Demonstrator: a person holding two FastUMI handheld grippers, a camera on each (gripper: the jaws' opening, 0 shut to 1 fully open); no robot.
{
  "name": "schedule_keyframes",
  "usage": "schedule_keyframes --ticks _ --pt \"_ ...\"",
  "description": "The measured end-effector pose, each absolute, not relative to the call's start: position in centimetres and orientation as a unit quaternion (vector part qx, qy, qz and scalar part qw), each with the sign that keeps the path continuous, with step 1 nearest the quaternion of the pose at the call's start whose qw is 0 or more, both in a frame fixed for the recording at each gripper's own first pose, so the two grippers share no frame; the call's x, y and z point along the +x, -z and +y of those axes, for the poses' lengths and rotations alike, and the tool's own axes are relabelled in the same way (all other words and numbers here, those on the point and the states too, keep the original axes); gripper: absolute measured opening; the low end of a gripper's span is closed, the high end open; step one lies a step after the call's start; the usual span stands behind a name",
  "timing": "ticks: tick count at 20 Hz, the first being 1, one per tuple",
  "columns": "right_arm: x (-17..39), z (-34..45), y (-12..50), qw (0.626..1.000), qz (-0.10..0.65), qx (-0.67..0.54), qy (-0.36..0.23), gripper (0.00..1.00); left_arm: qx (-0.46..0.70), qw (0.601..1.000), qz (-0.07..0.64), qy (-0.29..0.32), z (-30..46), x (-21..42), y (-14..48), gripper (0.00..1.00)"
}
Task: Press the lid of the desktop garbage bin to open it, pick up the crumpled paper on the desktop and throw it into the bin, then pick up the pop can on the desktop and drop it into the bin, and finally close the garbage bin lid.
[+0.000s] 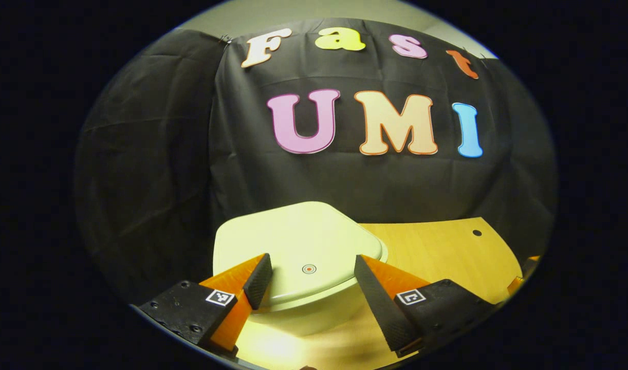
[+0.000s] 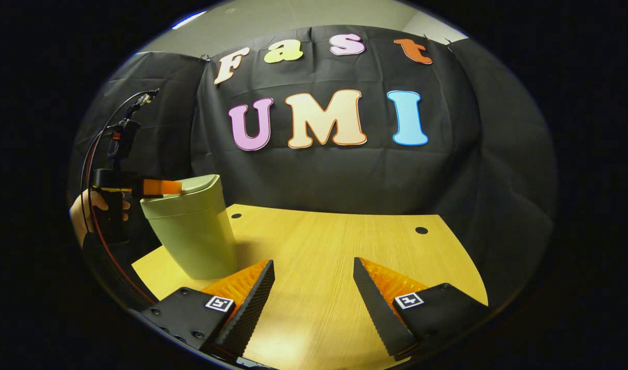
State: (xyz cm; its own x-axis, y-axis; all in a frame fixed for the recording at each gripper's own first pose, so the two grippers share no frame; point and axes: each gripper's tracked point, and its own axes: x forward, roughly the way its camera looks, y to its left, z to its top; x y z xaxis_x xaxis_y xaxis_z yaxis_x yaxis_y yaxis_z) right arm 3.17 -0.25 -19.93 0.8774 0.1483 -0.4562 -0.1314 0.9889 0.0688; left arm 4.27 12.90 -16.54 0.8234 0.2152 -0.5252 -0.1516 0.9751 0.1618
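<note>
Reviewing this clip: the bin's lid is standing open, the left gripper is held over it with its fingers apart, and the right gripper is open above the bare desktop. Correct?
Not quite. The lid is closed, lying flat on the bin, as both the left gripper view and the right gripper view show. The rest holds: the left gripper is over it with fingers apart, and the right gripper is open above the desktop.

Garbage bin [image 2: 193, 228]: pale green, tapered, upright at the desktop's far left; lid [image 1: 298, 246] shut, small round mark on top.
</note>
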Motion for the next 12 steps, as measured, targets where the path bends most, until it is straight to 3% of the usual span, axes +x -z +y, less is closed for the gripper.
schedule_keyframes --ticks 4,7,12 --pt "3.4 -0.6 19.7 0.971 0.23 0.022 -0.065 0.98 0.001 0.956 0.282 -0.085 13.1 4.4 16.4 1.0" --pt "3.4 -1.0 19.5 0.971 0.23 0.022 -0.062 0.98 0.022 0.955 0.286 -0.078 13.1 4.5 16.6 0.99" --pt "4.2 -0.8 17.2 0.977 0.204 0.034 -0.062 0.98 0.058 0.972 0.218 -0.064 12.2 6.7 13.6 0.96"
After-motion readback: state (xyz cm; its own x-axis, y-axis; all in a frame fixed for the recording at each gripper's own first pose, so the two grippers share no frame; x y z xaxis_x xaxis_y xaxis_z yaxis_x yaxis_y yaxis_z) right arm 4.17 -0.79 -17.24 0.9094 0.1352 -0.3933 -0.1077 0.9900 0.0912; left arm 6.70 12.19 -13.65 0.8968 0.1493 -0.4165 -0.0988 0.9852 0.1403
